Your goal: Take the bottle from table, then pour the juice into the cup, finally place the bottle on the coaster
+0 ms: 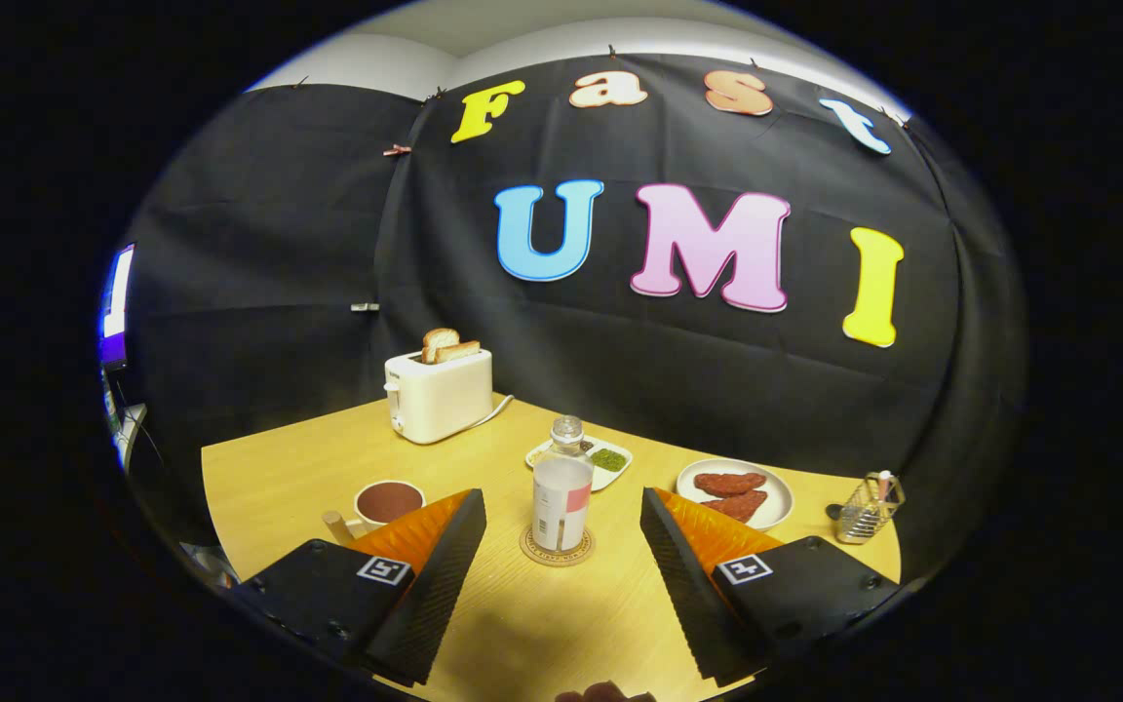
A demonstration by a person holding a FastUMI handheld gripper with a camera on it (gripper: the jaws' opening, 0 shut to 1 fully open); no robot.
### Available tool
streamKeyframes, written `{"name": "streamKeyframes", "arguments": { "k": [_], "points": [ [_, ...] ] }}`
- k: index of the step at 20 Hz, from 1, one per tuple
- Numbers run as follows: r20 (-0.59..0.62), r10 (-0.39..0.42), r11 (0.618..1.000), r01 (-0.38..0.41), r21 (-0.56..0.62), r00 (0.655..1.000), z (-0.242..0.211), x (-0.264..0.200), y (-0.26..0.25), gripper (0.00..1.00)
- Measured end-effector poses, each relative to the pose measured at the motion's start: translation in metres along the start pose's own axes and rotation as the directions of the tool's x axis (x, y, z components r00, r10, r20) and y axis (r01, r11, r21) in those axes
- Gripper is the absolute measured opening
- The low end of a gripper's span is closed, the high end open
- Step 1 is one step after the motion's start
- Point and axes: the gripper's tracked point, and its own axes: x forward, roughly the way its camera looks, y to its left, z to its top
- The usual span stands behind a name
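Now claw (561,531) open; bottle (561,497) upright on partly hidden coaster (556,558).

The bottle (561,492) stands upright on the coaster (557,549), just ahead of the gripper (561,522), between its spread fingers and touching neither. The cup (388,503) sits left of it, the toaster (439,393) behind the cup. A dish (610,466) lies behind the bottle, a plate (735,493) to its right, and a rack (870,509) further right.

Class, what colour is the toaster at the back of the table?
Cream-white toaster, seen best in the gripper view, far beyond the open gripper.
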Motion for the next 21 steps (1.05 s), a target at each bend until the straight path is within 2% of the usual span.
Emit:
{"name": "streamKeyframes", "arguments": {
  "k": [5,10,16,21],
  "points": [
    [0.049,-0.212,0.977,0.213,-0.008,0.976,0.036,-0.084,-0.026,0.98],
    [0.092,-0.327,0.945,0.323,0.052,0.941,0.063,-0.161,-0.029,0.97],
    [0.132,-0.376,0.926,0.370,0.070,0.917,0.083,-0.216,-0.040,0.97],
    [0.116,-0.403,0.915,0.395,0.085,0.908,0.081,-0.235,-0.042,0.97]
  ]
}}
